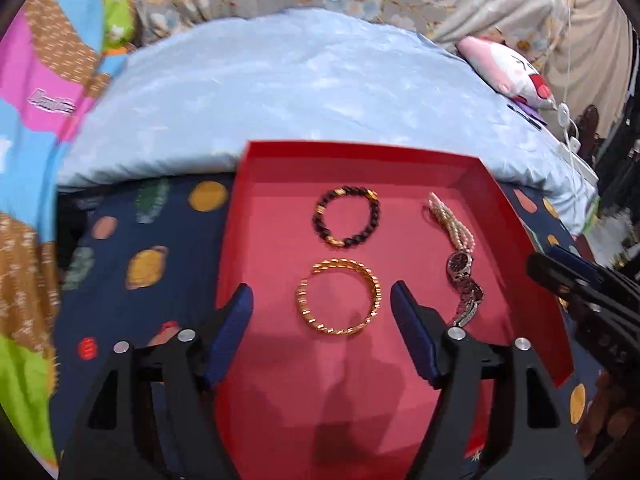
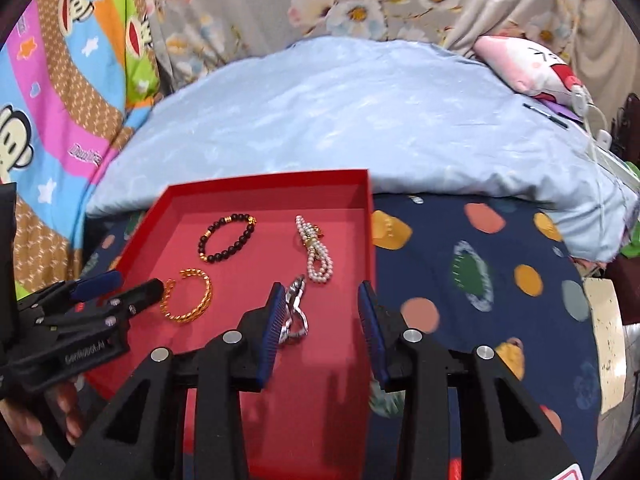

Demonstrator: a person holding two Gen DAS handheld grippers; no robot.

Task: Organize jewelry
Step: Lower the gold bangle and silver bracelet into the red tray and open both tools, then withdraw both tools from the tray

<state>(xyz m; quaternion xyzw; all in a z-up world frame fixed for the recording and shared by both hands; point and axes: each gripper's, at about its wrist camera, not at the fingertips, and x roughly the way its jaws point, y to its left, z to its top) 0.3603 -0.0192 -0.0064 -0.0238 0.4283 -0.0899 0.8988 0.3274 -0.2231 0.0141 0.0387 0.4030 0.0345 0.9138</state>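
A red tray [image 1: 476, 168] [image 2: 264, 184] lies on the bed. In it lie a dark bead bracelet [image 1: 346, 217] [image 2: 226, 237], a gold twisted bangle [image 1: 338, 301] [image 2: 187, 301], a pearl bracelet [image 1: 452, 222] [image 2: 316, 256] and a silver watch [image 1: 463, 284] [image 2: 295, 312]. My left gripper [image 1: 322, 300] is open, its fingers on either side of the gold bangle, above the tray. My right gripper [image 2: 322, 300] is open and empty over the tray's right part, its left finger beside the watch. Each gripper shows in the other's view, the left [image 2: 116, 286] and the right [image 1: 560, 268].
The tray rests on a dark blue spotted sheet [image 1: 132, 248] [image 2: 480, 272]. A light blue quilt [image 1: 304, 92] [image 2: 360, 112] lies behind it. A colourful cartoon blanket [image 2: 60, 92] is at the left, a pink plush toy [image 2: 528, 68] at the back right.
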